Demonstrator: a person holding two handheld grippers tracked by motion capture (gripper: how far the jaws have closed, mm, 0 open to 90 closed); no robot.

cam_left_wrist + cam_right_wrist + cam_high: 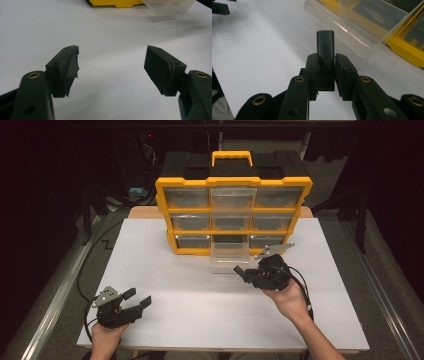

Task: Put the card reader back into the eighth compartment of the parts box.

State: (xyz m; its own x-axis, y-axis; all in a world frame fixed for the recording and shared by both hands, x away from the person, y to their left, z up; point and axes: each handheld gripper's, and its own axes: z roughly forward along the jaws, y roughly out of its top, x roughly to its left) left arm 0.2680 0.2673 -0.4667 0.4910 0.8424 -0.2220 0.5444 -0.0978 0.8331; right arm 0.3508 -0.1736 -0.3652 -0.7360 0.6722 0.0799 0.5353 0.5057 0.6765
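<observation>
A yellow and black drawer cabinet (232,215) stands at the back of the white table (165,285). One clear drawer (228,254) is pulled out of its bottom middle slot. My right gripper (242,271) hovers just to the right of that drawer, shut on a small black rectangular block (325,53) that sticks out past the pads. In the right gripper view the clear drawer (352,32) lies ahead and to the right. My left gripper (137,298) rests at the near left of the table, open with nothing between its pads (70,67).
The cabinet has several clear drawers in yellow frames and a yellow handle (231,156) on top. Cables (87,265) trail off the table's left side. A metal rail (55,295) runs along the left. White table surface (112,37) lies ahead of the left gripper.
</observation>
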